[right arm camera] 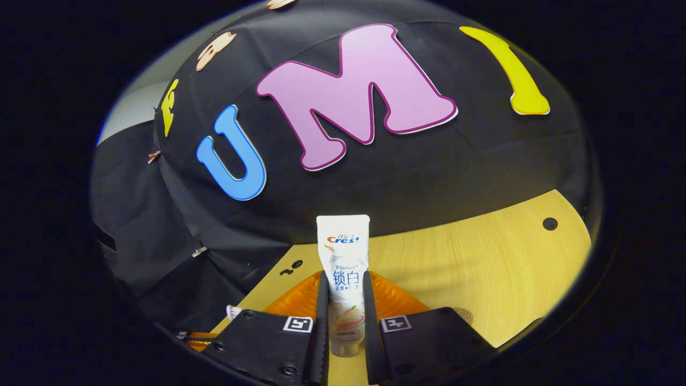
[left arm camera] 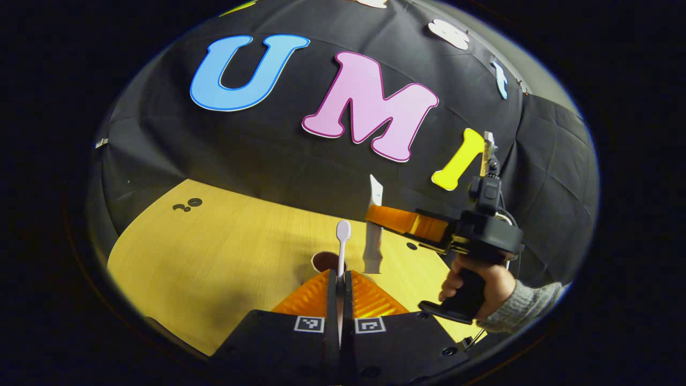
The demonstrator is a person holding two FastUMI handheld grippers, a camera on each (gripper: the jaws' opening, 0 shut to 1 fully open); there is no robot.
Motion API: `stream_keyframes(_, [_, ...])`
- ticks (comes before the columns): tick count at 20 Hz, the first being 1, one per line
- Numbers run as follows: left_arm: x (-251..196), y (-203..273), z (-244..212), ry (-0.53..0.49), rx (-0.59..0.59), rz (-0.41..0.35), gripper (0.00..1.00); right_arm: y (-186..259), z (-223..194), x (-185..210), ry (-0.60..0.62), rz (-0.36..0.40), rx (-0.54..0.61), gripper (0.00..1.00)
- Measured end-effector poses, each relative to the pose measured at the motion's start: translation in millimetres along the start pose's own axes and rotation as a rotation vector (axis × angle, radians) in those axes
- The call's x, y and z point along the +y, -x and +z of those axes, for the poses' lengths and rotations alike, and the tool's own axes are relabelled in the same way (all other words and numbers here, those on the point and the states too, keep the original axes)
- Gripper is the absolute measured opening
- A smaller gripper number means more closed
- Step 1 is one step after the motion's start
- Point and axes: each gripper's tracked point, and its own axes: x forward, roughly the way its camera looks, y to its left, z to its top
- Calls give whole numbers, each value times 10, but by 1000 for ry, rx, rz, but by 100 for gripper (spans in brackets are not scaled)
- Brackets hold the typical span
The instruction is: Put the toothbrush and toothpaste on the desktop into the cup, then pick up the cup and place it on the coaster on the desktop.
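Note:
In the left gripper view my left gripper (left arm camera: 340,276) is shut on a pale toothbrush (left arm camera: 342,241), whose end sticks up past the fingers. Just beyond them shows the rim of a cup (left arm camera: 321,261) with a dark inside, standing on the wooden desktop (left arm camera: 225,257). To the right, a hand (left arm camera: 485,289) holds my right gripper (left arm camera: 373,217), shut on an upright white toothpaste tube (left arm camera: 374,230) above the desk. In the right gripper view the toothpaste tube (right arm camera: 344,257) stands between the fingers of my right gripper (right arm camera: 345,287). A faint round shape, perhaps the coaster (right arm camera: 464,315), lies at the lower right.
The desktop (right arm camera: 482,268) ends at the black cloth wall behind it. Small dark holes (left arm camera: 187,205) mark the desk's far left, and another hole (right arm camera: 550,223) sits at the far right. A grey sleeve (left arm camera: 522,306) reaches in from the right.

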Motion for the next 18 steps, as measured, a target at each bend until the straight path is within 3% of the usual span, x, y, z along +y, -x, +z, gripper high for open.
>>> stream_keyframes(4, [-188,-178,289,-23,-68,-75,6,-367,-35,-177,-32,-15,-32,31])
stream_keyframes(9, [-218,-553,542,7,-144,-105,6,-629,-261,-380,-22,-23,-12,31])
stream_keyframes(15, [121,-972,660,87,-203,-56,6,-753,-578,-452,-20,-23,38,31])
stream_keyframes(17, [233,-1086,671,108,-211,-41,6,-772,-664,-470,-20,-28,55,26])
stream_keyframes(18, [289,-1134,675,117,-211,-33,6,-779,-719,-468,-22,-26,66,31])
